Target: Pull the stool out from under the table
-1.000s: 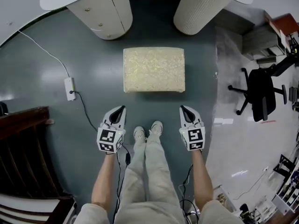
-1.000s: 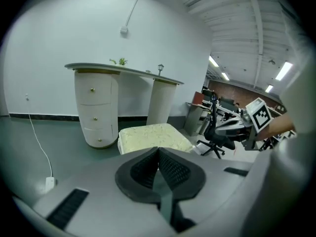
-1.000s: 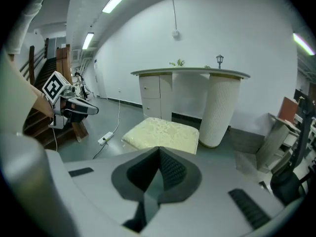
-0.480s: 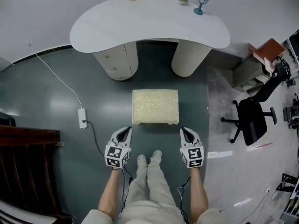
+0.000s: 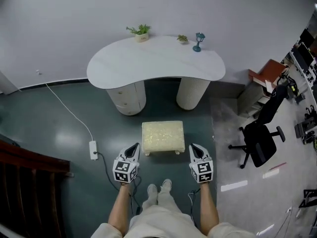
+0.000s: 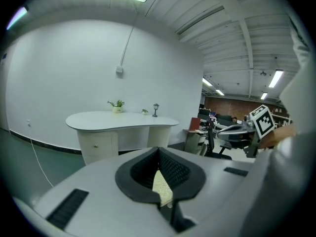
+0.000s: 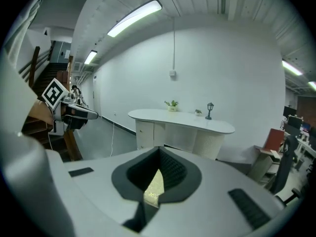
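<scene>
The cream upholstered stool [image 5: 163, 137] stands on the dark floor in front of the white kidney-shaped table [image 5: 156, 61], clear of its two pedestals. In the head view my left gripper [image 5: 134, 147] hovers just off the stool's near left corner. My right gripper [image 5: 192, 147] hovers off the near right corner. Both are shut and hold nothing. In the left gripper view the left gripper [image 6: 159, 149] points at the table [image 6: 121, 119], and a sliver of stool [image 6: 162, 189] shows below its jaws. The right gripper [image 7: 159, 149] likewise faces the table [image 7: 180, 117], with the stool [image 7: 154, 187] beneath.
A black office chair [image 5: 260, 140] stands at the right. A power strip [image 5: 93, 149] with its cable lies left of the stool. Dark wooden stairs [image 5: 29, 182] fill the lower left. A potted plant [image 5: 140, 32] and a small lamp [image 5: 199, 39] stand on the table. The person's feet [image 5: 158, 188] are behind the stool.
The head view has drawn back and tilted up, so the whole table and the wall now show. Both grippers stay shut beside the stool's near corners.
</scene>
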Motion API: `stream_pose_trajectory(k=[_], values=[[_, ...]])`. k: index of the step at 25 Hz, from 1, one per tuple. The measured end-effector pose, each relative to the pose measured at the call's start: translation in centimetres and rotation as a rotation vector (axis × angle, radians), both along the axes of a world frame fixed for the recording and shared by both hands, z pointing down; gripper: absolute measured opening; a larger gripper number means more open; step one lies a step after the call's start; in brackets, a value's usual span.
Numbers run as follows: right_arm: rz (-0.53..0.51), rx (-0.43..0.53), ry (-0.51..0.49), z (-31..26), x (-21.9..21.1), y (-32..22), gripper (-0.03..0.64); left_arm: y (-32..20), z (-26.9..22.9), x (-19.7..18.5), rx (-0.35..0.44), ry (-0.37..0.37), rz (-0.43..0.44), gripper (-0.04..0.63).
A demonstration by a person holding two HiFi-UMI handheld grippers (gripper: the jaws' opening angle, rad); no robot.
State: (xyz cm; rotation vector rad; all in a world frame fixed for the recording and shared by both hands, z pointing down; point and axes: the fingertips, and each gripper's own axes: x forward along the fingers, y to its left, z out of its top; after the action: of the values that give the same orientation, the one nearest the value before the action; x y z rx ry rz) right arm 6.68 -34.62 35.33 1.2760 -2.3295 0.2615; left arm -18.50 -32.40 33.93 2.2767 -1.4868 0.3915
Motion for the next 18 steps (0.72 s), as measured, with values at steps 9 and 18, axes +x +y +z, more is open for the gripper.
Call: stream_pose_trajectory(k=[9,18], values=[[0.039,0.036,-0.012,-5.7,-0.2,2.3,-0.003,0.7,-6.0,-0.5,0.053,-0.039,0.031,0.011],[0.071,0.074,-0.022,-8.1,0.2,3.5,-0.003,0.7,-9.2,-1.2,0.106,-0.056,0.049,0.011]])
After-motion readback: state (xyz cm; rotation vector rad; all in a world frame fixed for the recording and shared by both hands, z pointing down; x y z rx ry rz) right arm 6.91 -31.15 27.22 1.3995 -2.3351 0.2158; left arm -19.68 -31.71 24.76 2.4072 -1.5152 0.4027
